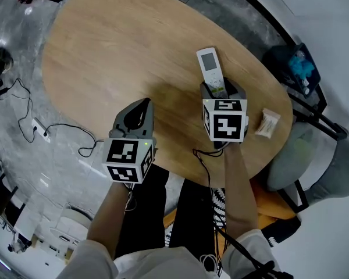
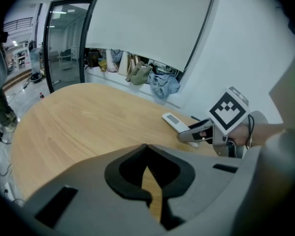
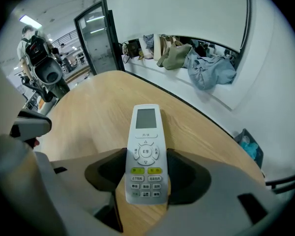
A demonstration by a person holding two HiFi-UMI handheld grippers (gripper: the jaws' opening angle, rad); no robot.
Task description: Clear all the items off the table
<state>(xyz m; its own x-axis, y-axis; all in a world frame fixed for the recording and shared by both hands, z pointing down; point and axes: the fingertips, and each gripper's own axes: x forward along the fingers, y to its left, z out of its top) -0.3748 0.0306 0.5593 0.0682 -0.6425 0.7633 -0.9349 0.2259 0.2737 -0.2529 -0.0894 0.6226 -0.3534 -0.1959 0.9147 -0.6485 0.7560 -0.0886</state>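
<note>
You're on the remote pickup. Your right gripper (image 3: 146, 167) looks clamped on the sides of the white remote (image 3: 145, 146), which lies flat on the table (image 1: 134, 51). Your left gripper (image 2: 146, 149) is pinched shut and empty. Next, I'd lift it straight up, then grab the small packet (image 1: 268, 122).

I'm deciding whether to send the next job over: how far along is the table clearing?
Done: unclear; only two items show on the oval wooden table. In hand: the right gripper is closed on the white remote control, not yet carried off. Remaining: that remote and the small beige wrapped packet by the table's right edge. The left gripper is shut, empty.
</note>
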